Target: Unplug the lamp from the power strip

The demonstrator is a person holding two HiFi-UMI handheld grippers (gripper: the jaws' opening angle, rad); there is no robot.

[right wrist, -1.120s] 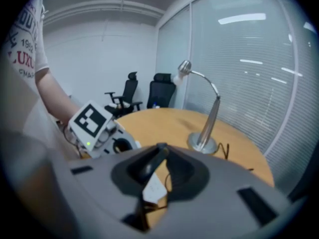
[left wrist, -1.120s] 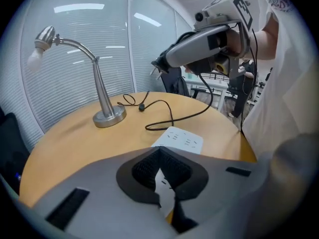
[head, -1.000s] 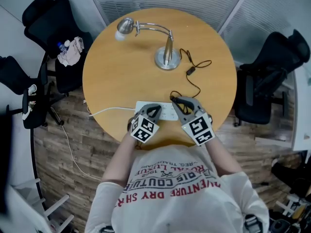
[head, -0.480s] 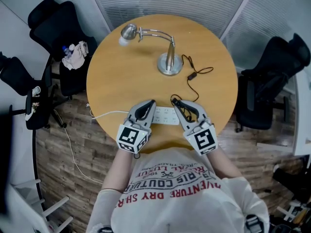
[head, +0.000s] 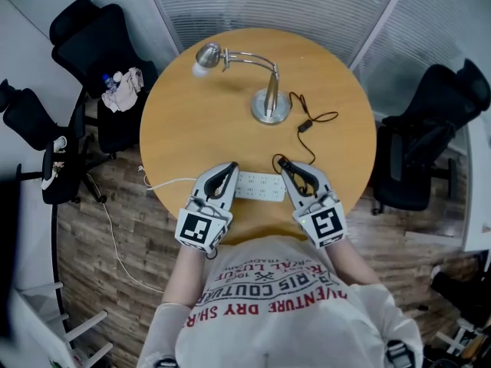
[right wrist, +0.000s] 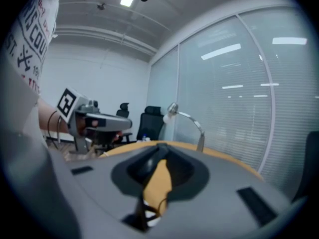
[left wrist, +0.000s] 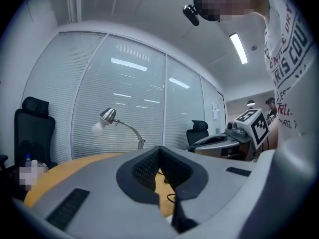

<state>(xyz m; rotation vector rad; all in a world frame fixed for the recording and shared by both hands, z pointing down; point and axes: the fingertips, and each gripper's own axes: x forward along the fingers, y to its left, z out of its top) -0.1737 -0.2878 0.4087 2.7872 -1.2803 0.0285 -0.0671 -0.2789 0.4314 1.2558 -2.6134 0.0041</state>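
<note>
1. The right gripper (head: pixel 283 162) has its jaws narrow. They seem closed on the small black plug (head: pixel 277 159) at the right end of the white power strip (head: pixel 259 184). The hold is only at the very tips, so the plug could slip out when it is pulled.
2. The left gripper (head: pixel 229 168) has its jaws together and empty, at the left end of the strip. I cannot tell if it presses on the strip. If it does not, the strip may rise with the plug instead of releasing it.
3. The strip lies near the front edge of the round wooden counter (head: pixel 199 121), and its white supply cable (head: pixel 165 182) goes over that edge. A pull toward the person could drag the strip off.
4. The thin black cord (head: pixel 311 142) runs in loose loops to the silver desk lamp (head: pixel 270 107), which stands well apart on the far side. A long or sudden pull may use up the slack and tug the lamp base.
5. A slanted pull could bend the pins; a pull straight out of the socket seems safer.
</note>
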